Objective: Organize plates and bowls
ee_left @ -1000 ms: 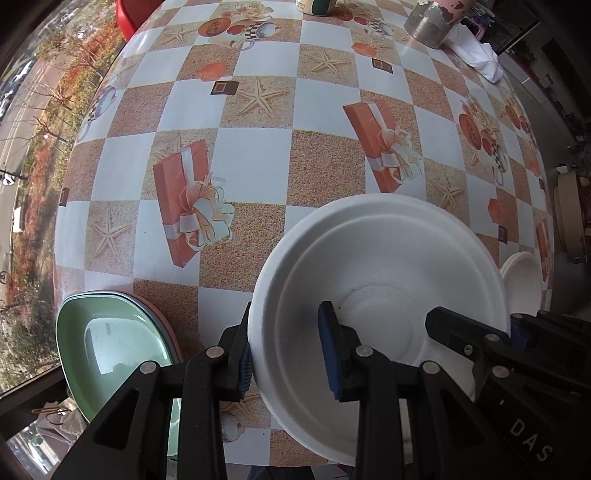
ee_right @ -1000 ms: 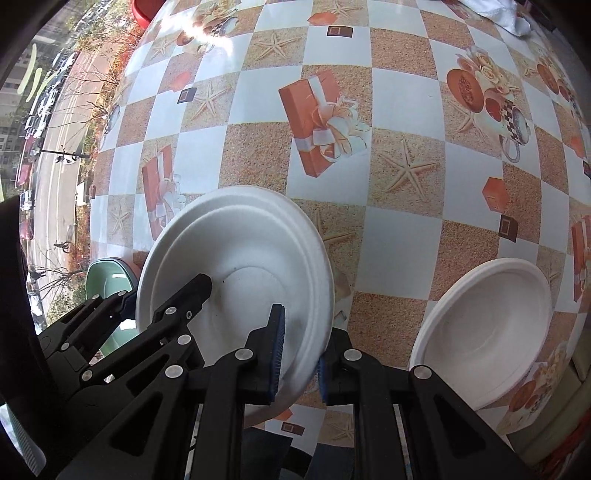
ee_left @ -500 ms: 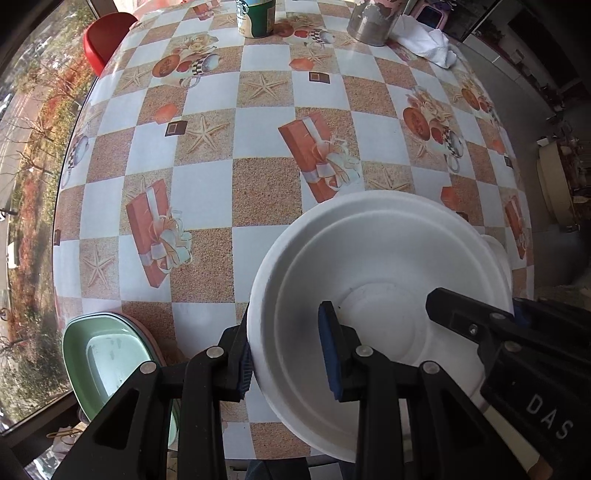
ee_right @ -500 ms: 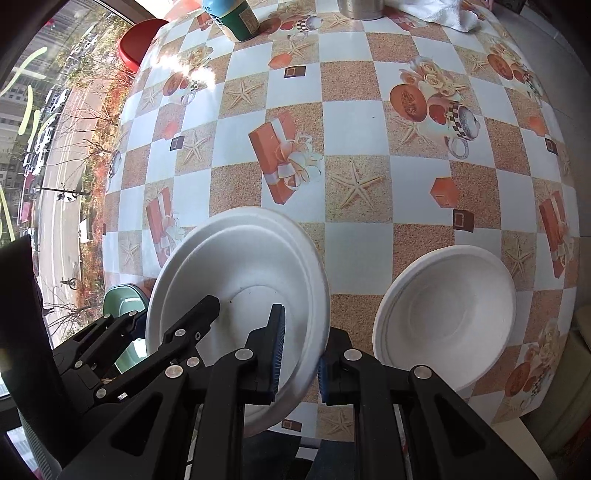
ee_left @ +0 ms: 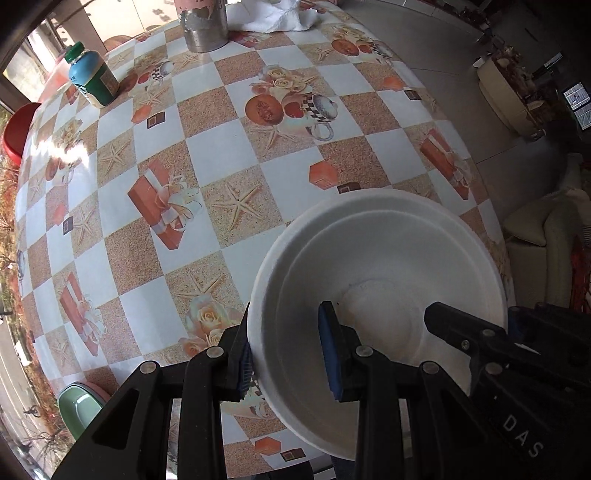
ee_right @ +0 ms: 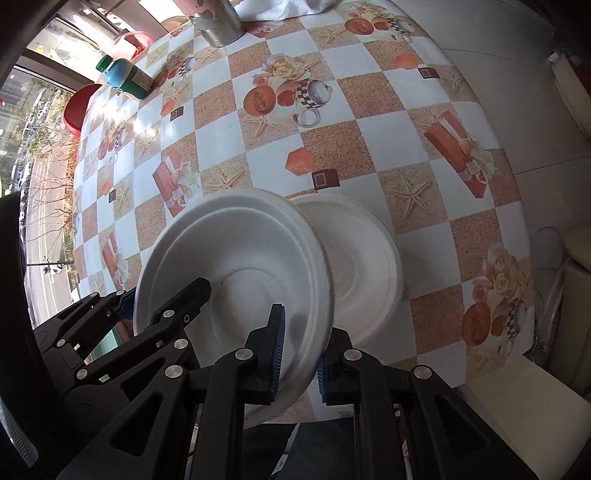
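Both claws pinch one white bowl (ee_left: 384, 266) by opposite sides of its rim: the left gripper (ee_left: 288, 354) on its left wall, the right gripper (ee_right: 299, 350) on its right. The bowl hangs tilted over the tabletop's (ee_left: 229, 147) near edge, partly covering a second white bowl (ee_right: 362, 266) beneath. A green plate (ee_left: 79, 408) sits at the near left edge; a green bottle (ee_left: 92, 79) and metal can (ee_left: 203, 26) stand far across

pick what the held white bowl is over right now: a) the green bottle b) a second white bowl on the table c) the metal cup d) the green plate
b: in the right wrist view the held bowl, gripped at its rim by both the left gripper and the right gripper, overlaps a second white bowl on the table.
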The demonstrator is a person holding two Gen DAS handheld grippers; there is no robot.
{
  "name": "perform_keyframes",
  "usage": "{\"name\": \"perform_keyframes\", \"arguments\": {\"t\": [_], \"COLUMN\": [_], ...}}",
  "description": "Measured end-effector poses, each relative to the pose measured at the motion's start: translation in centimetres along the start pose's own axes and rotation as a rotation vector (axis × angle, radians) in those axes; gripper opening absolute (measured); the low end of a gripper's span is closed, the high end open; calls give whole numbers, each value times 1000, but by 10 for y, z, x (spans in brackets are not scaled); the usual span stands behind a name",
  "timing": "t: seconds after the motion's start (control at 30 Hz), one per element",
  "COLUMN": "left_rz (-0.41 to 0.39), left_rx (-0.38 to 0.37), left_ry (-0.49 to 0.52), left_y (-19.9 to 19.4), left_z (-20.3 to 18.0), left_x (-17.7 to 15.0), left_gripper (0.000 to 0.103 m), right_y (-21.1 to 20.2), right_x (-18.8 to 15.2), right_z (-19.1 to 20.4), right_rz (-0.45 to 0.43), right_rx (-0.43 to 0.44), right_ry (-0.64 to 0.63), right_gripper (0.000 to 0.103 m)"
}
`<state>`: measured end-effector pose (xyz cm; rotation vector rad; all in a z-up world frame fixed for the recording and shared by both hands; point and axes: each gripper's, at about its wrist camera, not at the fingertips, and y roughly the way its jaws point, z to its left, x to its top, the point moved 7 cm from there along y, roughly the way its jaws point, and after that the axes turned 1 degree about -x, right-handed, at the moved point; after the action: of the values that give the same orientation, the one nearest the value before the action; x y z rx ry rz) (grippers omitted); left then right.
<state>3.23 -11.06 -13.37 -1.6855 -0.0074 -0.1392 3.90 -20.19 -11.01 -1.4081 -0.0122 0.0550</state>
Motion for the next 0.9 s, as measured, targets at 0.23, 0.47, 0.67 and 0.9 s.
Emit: {"name": "perform_keyframes", "arguments": {"t": [0.23,0.47,0.67,0.9], "left_rz": [43,56,84,115], "left_rx": [11,71,74,55], "left_ry": [36,29,-6,-18], "left_y": [27,30,26,23], "left_z": [-18,-7,10,15], "left_x": [13,10,2,-12], "left_gripper": [33,76,80,82], "right_y": [11,25,22,17], "right_x": [4,8,9,5], "right_z": [-36,-41,-52,-70], "right_rz": [2,24,18,26], "right_rx": [-26,-41,-81,-77], "right_ry": [64,34,26,74], "right_gripper": [18,18,63,97]}}
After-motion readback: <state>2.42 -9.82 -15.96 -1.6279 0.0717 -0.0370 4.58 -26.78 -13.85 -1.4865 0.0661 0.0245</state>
